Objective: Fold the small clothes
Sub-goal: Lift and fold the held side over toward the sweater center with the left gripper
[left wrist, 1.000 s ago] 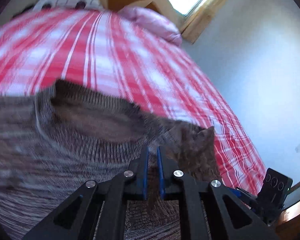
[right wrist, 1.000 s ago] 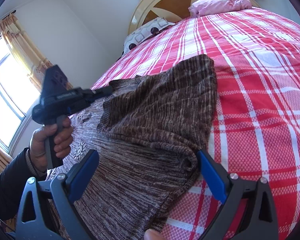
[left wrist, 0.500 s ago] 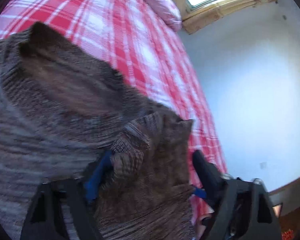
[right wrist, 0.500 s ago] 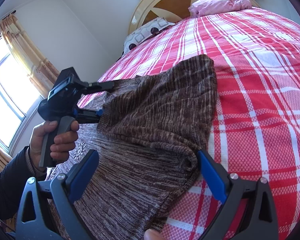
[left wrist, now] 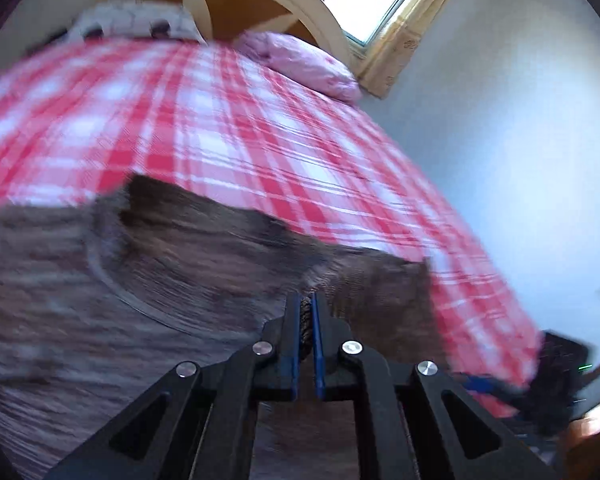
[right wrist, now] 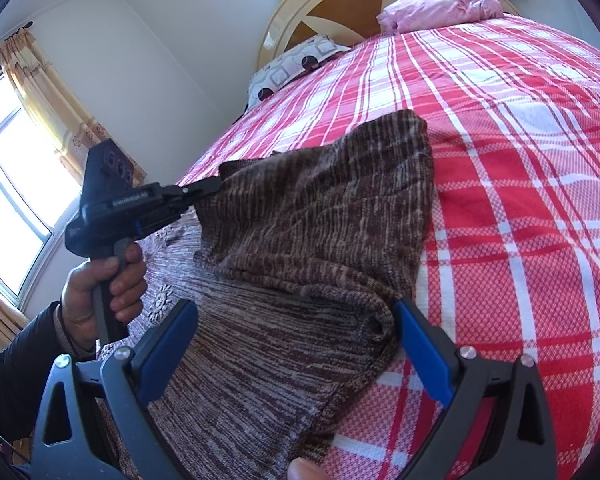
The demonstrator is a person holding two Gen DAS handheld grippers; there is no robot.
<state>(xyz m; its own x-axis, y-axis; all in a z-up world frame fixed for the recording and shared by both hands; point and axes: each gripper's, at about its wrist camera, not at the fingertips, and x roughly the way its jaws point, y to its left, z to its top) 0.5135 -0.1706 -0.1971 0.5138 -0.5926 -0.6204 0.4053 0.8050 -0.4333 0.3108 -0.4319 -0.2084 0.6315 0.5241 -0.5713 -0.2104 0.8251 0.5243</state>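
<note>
While left gripper (left wrist: 307,300) jaws pinch sweater (right wrist: 300,240), right gripper (right wrist: 296,344) jaws agape, pillows beyond.

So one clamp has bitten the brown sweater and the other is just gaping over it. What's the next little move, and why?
Probably draw the left hand-held gripper across the bed, carrying the pinched edge of the brown sweater over its body. Its jaws have just closed on knit, while the right hand-held gripper stands open over the near fold, gripping nothing.

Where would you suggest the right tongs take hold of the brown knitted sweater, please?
On the bunched fold of the brown knitted sweater, coming straight forward along the bed. It stands raised just inside the open right tongs, offering pinchable thickness.
</note>
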